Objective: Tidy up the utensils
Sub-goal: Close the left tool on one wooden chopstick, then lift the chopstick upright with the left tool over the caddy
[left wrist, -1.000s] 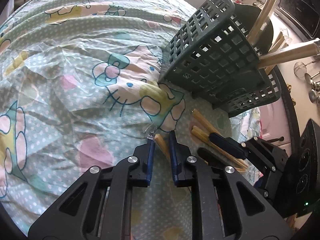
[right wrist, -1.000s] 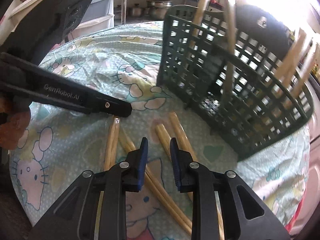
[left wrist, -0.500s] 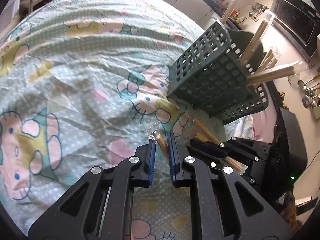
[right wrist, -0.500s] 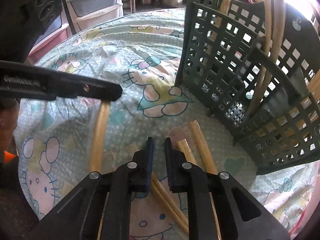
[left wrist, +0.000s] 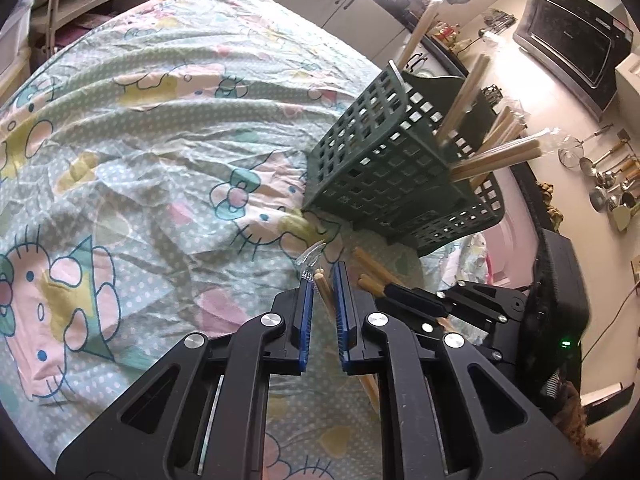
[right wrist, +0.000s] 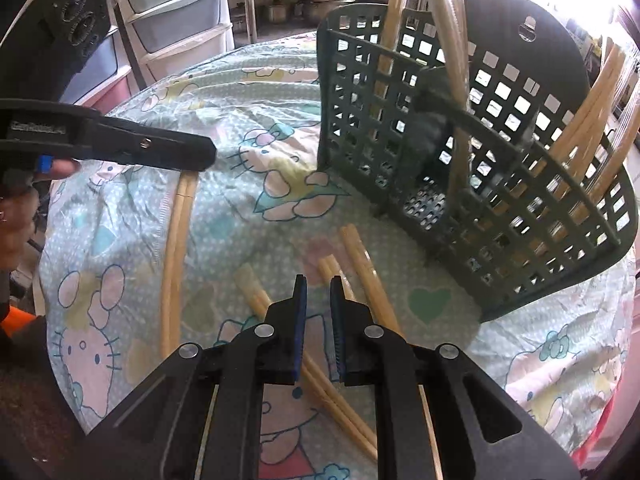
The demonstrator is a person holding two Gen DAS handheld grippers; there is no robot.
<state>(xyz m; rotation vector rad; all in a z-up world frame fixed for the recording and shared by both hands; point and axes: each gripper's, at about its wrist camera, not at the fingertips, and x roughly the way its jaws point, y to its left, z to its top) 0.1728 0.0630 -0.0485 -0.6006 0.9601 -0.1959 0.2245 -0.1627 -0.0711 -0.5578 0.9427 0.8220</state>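
A dark green lattice utensil basket stands on the Hello Kitty cloth with several wrapped chopstick pairs leaning in it; it also shows in the right wrist view. My left gripper is shut on a wrapped chopstick pair and holds it above the cloth; the pair shows hanging under it in the right wrist view. My right gripper stands narrowly open over several loose chopstick pairs lying in front of the basket, holding nothing.
Plastic drawers and pots stand beyond the table. A counter with a toaster oven and hanging ladles lies to the right. The table edge runs close behind the basket.
My left gripper has risen with the chopstick pair, away from the cloth. My right gripper has narrowed its jaws and lifted back a little from the loose pairs.
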